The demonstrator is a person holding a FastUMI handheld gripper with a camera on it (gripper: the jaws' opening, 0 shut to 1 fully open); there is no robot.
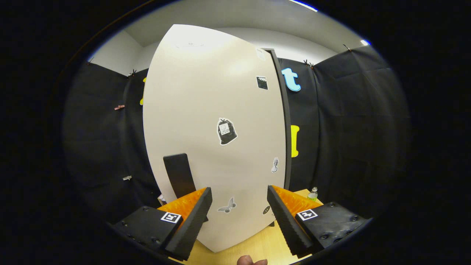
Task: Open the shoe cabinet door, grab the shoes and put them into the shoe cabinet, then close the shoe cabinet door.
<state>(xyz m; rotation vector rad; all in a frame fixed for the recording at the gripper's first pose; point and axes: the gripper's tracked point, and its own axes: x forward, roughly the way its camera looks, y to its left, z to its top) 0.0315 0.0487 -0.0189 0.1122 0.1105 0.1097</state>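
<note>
Black cloth is hanging round the booth, a pale wooden table [257,246] lying under everything. Gripper [239,217] is hovering with fingers spread wide, pinching nothing. Shoe cabinet door [206,121] is standing closed just ahead of them, stickers scattered on it. Its dark handle [179,176] is sitting just beyond the left finger; probably stiff, light, best grabbed there. Small bottle [313,193] is standing beyond the right finger.

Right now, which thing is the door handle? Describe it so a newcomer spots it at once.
Start at the tall cream cabinet door on the wooden table. Low on its left side, just above the left finger of the open gripper, sits the handle. It is a raised plain black upright block, while the door's other marks are small flat stickers.
</note>
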